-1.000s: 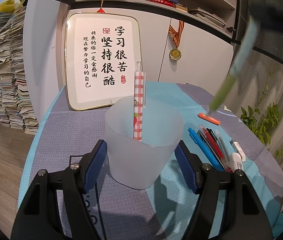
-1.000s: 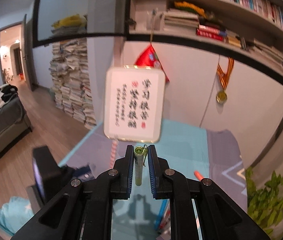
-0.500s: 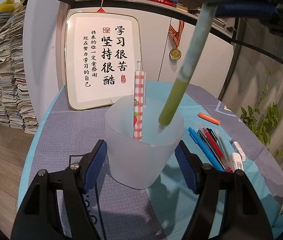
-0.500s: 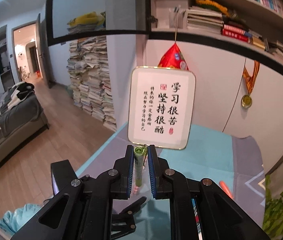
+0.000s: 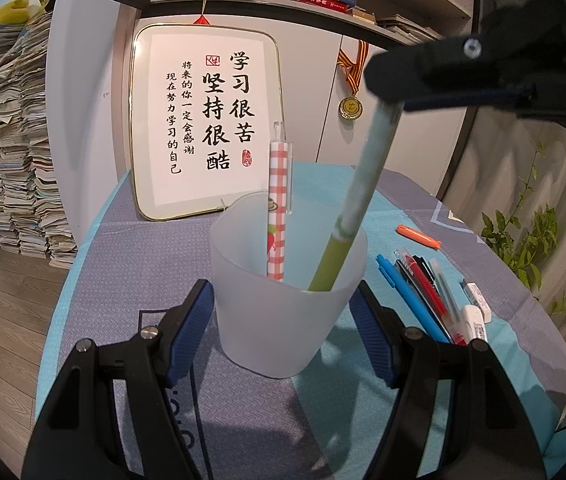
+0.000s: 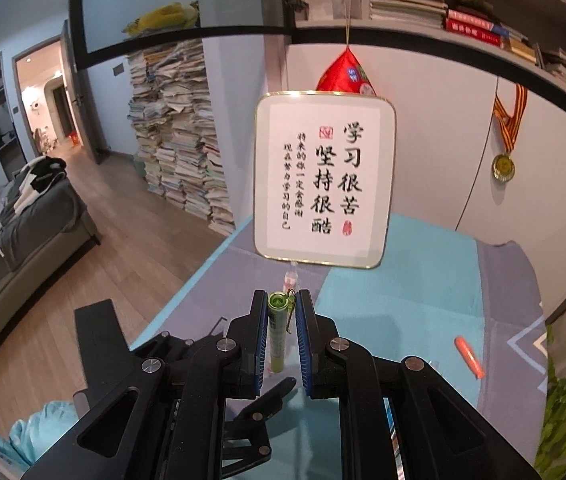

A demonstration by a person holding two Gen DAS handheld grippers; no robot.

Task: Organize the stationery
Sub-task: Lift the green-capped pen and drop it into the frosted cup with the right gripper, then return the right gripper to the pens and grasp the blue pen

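Around your work, a framed calligraphy sign (image 5: 203,120) is leaning at the back of the tabletop (image 5: 131,264), a medal (image 5: 350,107) is hanging on the cabinet behind it, and a row of pens (image 5: 419,292) is lying to the right of the frosted cup (image 5: 283,304), with an orange cap (image 5: 419,237) beyond them and white erasers (image 5: 475,312) just beside. Nothing is blocking the cup's mouth except the red-checked pen (image 5: 278,208) standing upright inside it, toward the far rim. Your left tongs (image 5: 283,336) are spread wide, their blue pads flanking the cup on both sides; whether they are touching its wall is hard to tell. Your right tongs (image 6: 281,344) are clenched on the green pen (image 5: 357,200), gripping it near its top end (image 6: 277,330), so it is hanging tilted with its lower green part inside the cup, to the right of the checked pen. Half a second ago its tip was only at the rim; now it is reaching deeper into the cup.
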